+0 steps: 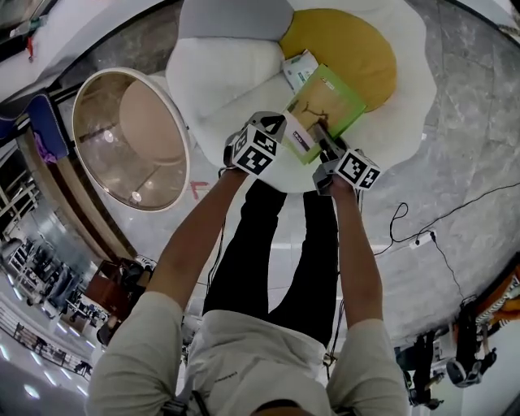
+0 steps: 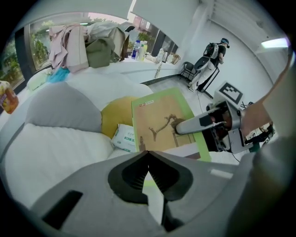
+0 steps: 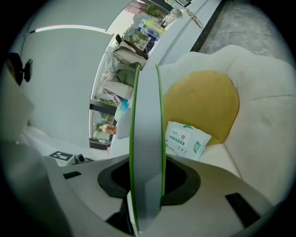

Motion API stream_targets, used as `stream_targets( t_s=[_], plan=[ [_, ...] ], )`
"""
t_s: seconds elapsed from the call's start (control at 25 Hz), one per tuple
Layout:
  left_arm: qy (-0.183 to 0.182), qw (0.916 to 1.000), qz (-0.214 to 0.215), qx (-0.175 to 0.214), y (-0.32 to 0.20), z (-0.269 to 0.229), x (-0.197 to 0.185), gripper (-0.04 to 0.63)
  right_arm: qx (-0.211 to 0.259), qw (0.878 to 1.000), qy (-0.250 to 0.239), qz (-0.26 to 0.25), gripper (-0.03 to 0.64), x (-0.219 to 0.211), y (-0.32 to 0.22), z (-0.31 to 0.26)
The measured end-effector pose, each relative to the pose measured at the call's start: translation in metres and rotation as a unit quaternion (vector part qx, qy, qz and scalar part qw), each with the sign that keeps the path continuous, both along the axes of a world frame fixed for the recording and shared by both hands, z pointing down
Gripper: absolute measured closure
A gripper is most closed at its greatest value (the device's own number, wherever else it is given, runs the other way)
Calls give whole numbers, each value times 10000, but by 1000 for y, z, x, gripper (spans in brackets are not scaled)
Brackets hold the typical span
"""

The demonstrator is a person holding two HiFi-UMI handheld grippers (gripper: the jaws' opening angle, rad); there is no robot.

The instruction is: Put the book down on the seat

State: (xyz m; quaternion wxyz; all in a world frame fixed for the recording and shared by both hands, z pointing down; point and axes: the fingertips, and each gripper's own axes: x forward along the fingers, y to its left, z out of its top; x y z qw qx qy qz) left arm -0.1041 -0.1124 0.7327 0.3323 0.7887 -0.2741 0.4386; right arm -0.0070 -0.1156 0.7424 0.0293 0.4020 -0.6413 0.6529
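Note:
A green-covered book (image 1: 329, 101) hangs just above the white, egg-shaped seat (image 1: 219, 81), held between both grippers. My left gripper (image 1: 286, 128) pinches its near left corner. In the left gripper view the jaws (image 2: 147, 153) meet on the lower edge of the book (image 2: 159, 120), with a thin sliver of it between the pads. My right gripper (image 1: 323, 140) clamps the near right edge. In the right gripper view the book (image 3: 147, 129) stands edge-on between the jaws of that gripper (image 3: 148, 176). Beyond the book lies the seat's yellow cushion (image 1: 349, 49).
A white packet of wipes (image 1: 299, 69) lies on the seat beside the yellow cushion, just beyond the book. A grey cushion (image 1: 236, 18) rests at the seat's back. A round glass side table (image 1: 130, 138) stands to the left. Cables (image 1: 422, 236) cross the floor on the right.

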Motion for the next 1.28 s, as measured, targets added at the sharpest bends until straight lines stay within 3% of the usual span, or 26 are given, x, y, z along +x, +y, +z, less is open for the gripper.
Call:
stream_targets(
  t_s=[0.4, 0.68, 1.0, 1.28],
  plan=[
    [75, 9997, -208, 142, -15, 50, 16, 588, 358, 9986, -377, 6, 486, 8, -24, 36],
    [177, 9988, -419, 206, -32, 78, 49, 588, 607, 9977, -301, -66, 486, 43, -51, 59],
    [293, 9974, -645, 97, -33, 113, 64, 588, 555, 9976, -403, 125, 486, 60, -60, 90],
    [345, 9977, -553, 163, -52, 133, 83, 588, 566, 9961, -629, 248, 486, 64, -79, 108]
  ],
)
